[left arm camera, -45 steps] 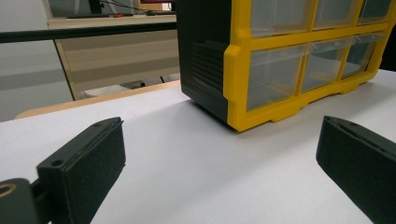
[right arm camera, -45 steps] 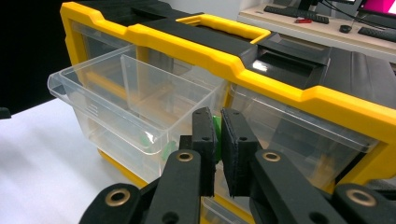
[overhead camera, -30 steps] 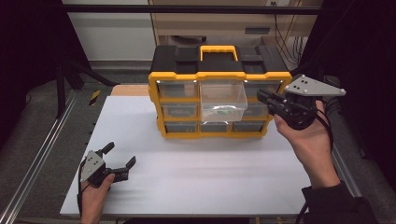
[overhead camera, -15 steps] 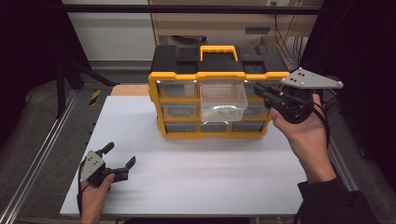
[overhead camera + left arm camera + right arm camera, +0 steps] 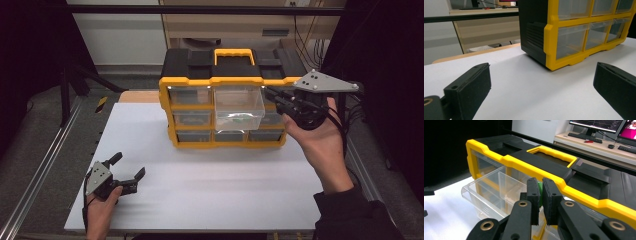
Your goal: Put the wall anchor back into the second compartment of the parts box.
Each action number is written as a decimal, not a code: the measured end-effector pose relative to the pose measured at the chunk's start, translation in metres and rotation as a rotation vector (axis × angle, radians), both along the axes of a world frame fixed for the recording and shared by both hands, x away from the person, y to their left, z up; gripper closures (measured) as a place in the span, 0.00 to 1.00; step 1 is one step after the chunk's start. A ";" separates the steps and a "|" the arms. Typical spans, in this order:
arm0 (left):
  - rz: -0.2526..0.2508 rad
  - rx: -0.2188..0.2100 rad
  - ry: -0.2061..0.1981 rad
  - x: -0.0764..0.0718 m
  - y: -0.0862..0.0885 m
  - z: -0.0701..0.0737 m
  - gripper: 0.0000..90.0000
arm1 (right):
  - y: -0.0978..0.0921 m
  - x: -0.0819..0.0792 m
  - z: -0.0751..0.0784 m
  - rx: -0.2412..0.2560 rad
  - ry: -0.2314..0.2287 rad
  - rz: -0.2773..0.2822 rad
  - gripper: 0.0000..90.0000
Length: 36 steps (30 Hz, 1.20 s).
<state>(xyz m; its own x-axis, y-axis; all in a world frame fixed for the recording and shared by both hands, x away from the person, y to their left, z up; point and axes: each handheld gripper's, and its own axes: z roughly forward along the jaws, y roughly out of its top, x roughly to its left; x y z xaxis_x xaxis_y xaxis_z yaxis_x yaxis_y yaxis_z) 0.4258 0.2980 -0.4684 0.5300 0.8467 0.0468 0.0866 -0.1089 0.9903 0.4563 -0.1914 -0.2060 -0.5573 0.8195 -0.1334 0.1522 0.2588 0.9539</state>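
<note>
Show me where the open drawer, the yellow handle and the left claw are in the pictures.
open drawer [image 5: 239,107]: high view, on its clear front wall.
yellow handle [image 5: 234,51]: high view, on its top bar.
left claw [image 5: 128,169]: high view, midway between its two fingertips.

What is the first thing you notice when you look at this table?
The big yellow and black drawer box at the back of the white table, with one clear drawer pulled out from its top row. The right gripper sits by the box's right end, jaws nearly together on something small and green. The left gripper rests open at the near left.
</note>
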 end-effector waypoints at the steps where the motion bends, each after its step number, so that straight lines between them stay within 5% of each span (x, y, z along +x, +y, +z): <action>1: 0.000 0.000 0.000 0.000 0.000 0.000 0.01 | 0.001 0.000 0.000 -0.004 -0.003 0.003 0.94; 36: -0.001 -0.001 0.002 0.000 0.000 0.000 0.01 | 0.019 0.012 0.006 -0.032 0.018 0.032 0.94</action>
